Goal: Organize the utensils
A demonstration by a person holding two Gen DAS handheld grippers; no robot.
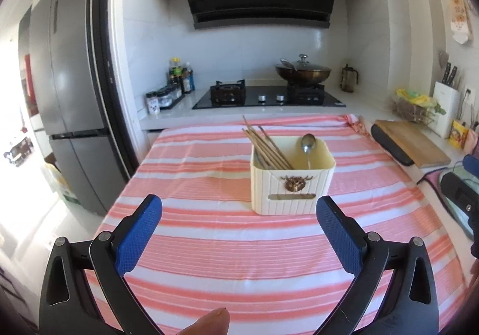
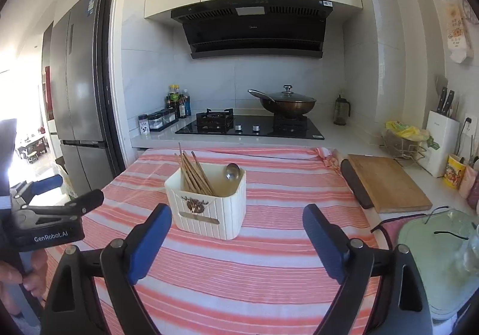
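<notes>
Left claw (image 1: 239, 209) spread wide, nothing between the blue pads (image 1: 140, 233). Right claw (image 2: 236, 224) likewise wide apart and empty. Both held low over the near part of the striped surface (image 1: 209, 260), apart from the holder (image 1: 292, 179).

Holder stood upright toward the middle of the surface, nearer the far edge; seen ahead of the left claw and a little to the right, between its fingertips and beyond them, untouched. From the right wrist, seen ahead and slightly left (image 2: 209, 206), also untouched.

Inside the holder: a bundle of chopsticks (image 1: 266, 146) in the left part, leaning left with tips above the rim; a spoon (image 1: 307, 143) in the right part, bowl up, resting against the back wall.

Holder cream, ribbed, rectangular, with a bronze ornament (image 1: 295, 184) and a slot on the front. Chopsticks brown and thin. Spoon shiny metal.

Beside the right edge, a board (image 2: 386, 182).
</notes>
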